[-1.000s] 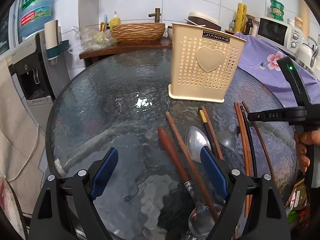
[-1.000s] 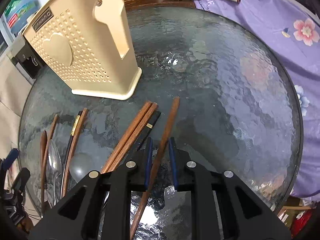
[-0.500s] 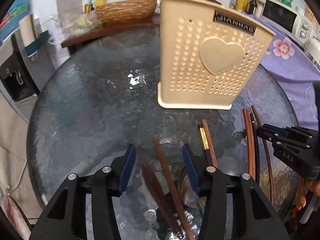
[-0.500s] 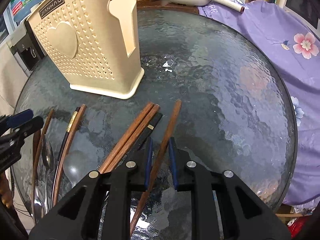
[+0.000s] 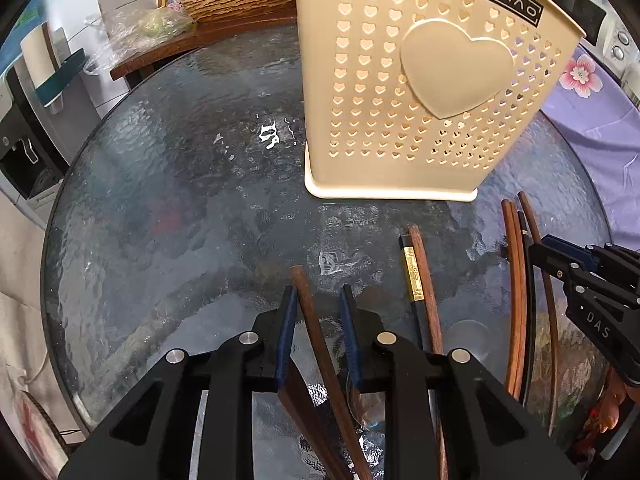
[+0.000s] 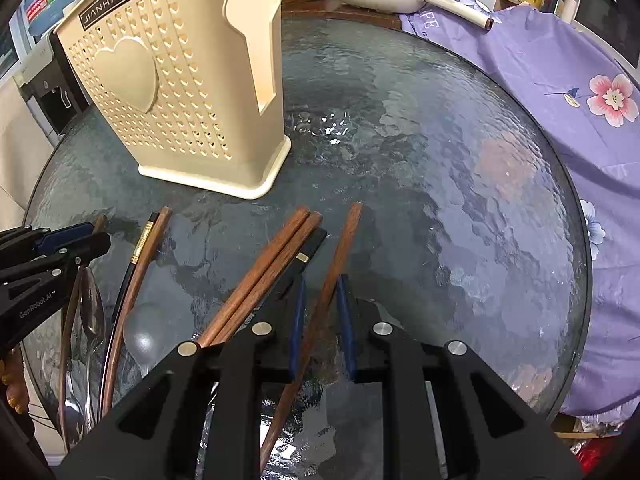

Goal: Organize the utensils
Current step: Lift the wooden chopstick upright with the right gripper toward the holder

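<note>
While its jaws are closing, the left gripper [image 5: 318, 294] straddles a brown wooden chopstick [image 5: 316, 328] lying on the glass table [image 5: 180, 200], pads not yet pressing it. Nearly closed, the right gripper [image 6: 320, 284] has another wooden chopstick [image 6: 340, 248] between its blue pads, near the cream utensil holder [image 6: 180, 80]

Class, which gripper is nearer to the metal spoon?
Left. The left gripper is closing right beside the spoon; the right gripper sits farther off, across several chopsticks.
</note>
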Action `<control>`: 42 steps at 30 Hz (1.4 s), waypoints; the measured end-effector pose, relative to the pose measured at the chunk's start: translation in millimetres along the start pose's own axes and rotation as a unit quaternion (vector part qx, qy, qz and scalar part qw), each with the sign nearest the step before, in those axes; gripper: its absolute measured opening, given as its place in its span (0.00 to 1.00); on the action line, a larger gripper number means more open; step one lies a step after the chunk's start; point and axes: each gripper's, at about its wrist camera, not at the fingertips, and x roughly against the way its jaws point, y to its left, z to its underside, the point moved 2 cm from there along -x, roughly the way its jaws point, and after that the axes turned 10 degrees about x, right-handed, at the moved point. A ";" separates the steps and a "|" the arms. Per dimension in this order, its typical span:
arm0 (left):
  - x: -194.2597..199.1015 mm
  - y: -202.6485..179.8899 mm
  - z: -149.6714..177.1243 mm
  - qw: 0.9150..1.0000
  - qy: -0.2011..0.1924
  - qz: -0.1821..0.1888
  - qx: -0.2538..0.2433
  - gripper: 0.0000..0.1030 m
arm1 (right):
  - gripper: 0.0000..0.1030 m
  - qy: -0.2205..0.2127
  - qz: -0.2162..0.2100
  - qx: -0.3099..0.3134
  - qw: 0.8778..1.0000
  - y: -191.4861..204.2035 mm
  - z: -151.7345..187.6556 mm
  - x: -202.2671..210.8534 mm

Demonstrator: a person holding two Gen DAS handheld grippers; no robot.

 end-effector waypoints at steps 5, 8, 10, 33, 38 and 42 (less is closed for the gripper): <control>-1.4 1.1 -2.7 1.000 -0.002 -0.006 0.006 0.11 | 0.17 0.001 -0.002 -0.001 1.000 -0.8 -4.1 -1.4; -1.9 3.1 -4.1 1.000 -0.005 -0.003 0.012 0.09 | 0.13 -0.002 0.000 0.001 1.000 -1.3 -5.5 -2.3; -1.6 2.8 -3.5 1.000 -0.008 -0.002 0.016 0.08 | 0.11 -0.004 0.002 -0.001 1.000 -2.2 -5.9 -3.3; 55.4 11.5 -23.9 0.993 -0.082 0.060 0.059 0.07 | 0.07 -0.114 -0.088 -0.045 0.989 -40.0 -20.4 34.4; 90.0 16.7 -24.2 0.989 -0.119 0.069 0.055 0.07 | 0.07 -0.151 -0.113 -0.040 0.981 -45.7 -23.3 62.9; 114.9 19.4 -24.7 0.985 -0.146 0.077 0.051 0.07 | 0.07 -0.175 -0.141 -0.032 0.974 -45.6 -19.7 86.7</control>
